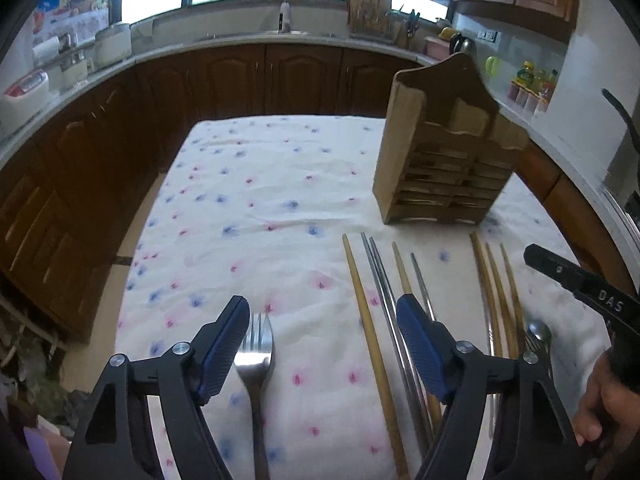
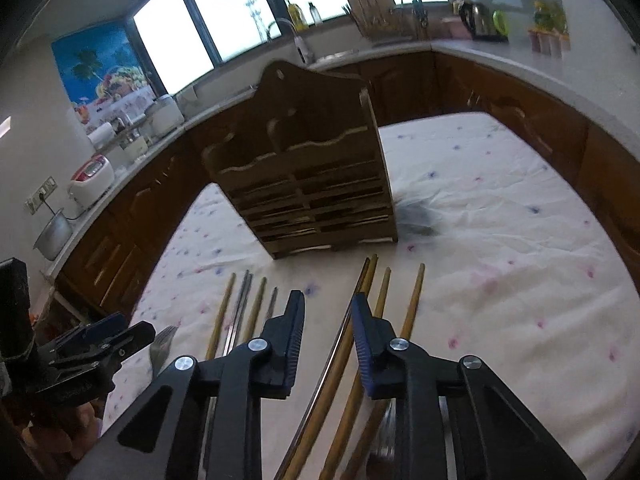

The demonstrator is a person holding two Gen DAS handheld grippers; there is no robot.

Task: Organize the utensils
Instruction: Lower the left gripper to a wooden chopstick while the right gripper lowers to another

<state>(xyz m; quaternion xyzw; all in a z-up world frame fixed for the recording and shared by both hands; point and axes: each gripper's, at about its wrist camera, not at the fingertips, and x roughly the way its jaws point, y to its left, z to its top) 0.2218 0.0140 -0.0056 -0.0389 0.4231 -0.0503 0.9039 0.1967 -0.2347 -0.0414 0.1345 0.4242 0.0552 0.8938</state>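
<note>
Floral tablecloth [image 1: 280,184] under both gaping, empty claws, left [image 1: 323,322], "DAS"-lettered right [image 2: 328,312].

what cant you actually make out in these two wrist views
- Fork handle end, left wrist view: cut off by the bottom edge.
- Contents of the wooden utensil holder, right wrist view: motion blur and dark slats hide them.
- Utensil beside the bamboo chopsticks, left wrist view: only a spoon-like tip shows; the left gripper frame covers the rest.
</note>
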